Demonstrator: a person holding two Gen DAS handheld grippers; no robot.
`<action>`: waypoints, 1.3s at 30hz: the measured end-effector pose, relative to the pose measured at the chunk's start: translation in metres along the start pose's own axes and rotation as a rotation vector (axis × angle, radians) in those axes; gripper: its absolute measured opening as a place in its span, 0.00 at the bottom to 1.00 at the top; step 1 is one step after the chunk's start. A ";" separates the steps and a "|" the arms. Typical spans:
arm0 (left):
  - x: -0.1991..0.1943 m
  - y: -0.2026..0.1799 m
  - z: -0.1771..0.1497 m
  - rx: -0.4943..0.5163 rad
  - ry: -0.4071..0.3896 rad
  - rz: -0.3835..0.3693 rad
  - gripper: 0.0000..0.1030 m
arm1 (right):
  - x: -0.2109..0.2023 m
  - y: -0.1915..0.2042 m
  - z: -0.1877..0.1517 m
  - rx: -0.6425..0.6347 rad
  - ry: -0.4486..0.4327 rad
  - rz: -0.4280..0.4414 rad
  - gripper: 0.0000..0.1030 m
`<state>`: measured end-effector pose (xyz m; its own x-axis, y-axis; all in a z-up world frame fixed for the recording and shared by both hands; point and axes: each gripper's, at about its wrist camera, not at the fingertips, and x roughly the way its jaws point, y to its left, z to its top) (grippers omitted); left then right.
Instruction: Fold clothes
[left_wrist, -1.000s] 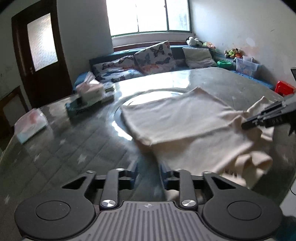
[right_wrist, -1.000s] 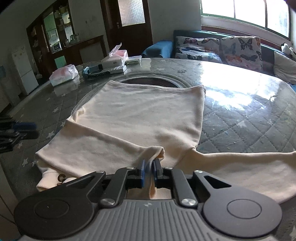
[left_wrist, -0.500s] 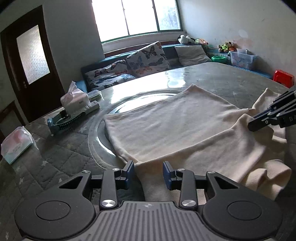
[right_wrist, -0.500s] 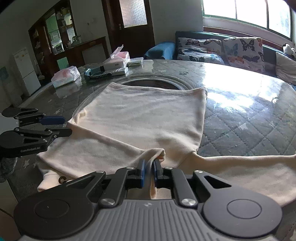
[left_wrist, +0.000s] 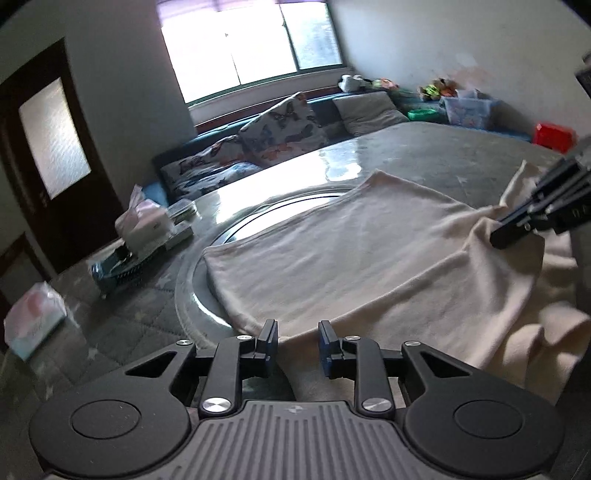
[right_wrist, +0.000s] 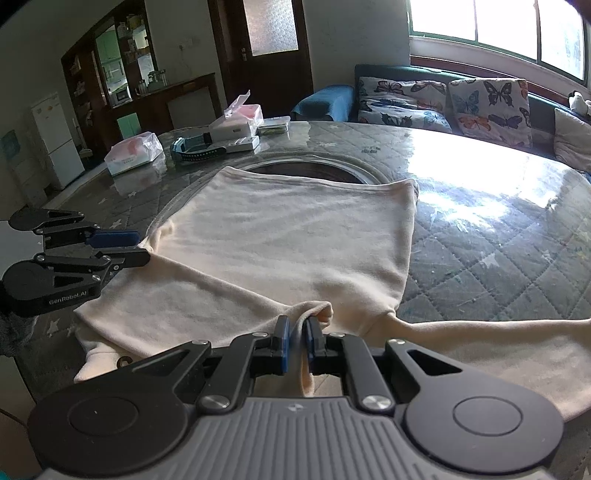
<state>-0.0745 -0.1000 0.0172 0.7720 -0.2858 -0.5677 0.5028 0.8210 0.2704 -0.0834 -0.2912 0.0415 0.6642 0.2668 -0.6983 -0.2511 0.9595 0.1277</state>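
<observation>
While the cream garment (right_wrist: 280, 254) lies spread over the quilted table cover (right_wrist: 498, 258), the right gripper (right_wrist: 296, 338) pinches a bunched fold of it between its blue-padded tips — the cloth rises out of the narrow gap and hangs down toward the gripper's body. Ahead of those tips the garment's body stretches flat, its far hem lying across the glass turntable (right_wrist: 306, 168) at the table's middle; off to the right of them a sleeve trails along the near edge of the table.

The left gripper (left_wrist: 296, 341) has its jaws spread apart, with nothing between them. It hovers at the garment's edge — the hem runs just ahead of its tips. In the right wrist view this same gripper (right_wrist: 129, 245) shows at far left, tips pointing at the garment's left corner; whether they touch the cloth I cannot tell.

Beyond the left gripper, to its left, sit a tissue pack (left_wrist: 33, 325), a tissue box (left_wrist: 144, 225) and a dark teal tool (left_wrist: 118, 267).
</observation>
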 end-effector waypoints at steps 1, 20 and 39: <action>0.000 -0.001 0.000 0.020 -0.007 -0.001 0.24 | 0.000 0.000 0.000 -0.002 0.001 -0.001 0.09; -0.002 0.018 -0.008 0.054 0.040 -0.008 0.01 | 0.007 -0.002 0.002 0.016 -0.005 0.002 0.09; -0.008 -0.003 -0.014 0.000 0.054 -0.073 0.07 | -0.002 0.014 -0.009 -0.058 -0.023 -0.024 0.09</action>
<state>-0.0879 -0.0937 0.0104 0.7112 -0.3173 -0.6273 0.5567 0.7991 0.2271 -0.0947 -0.2787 0.0389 0.6866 0.2459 -0.6842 -0.2742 0.9591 0.0695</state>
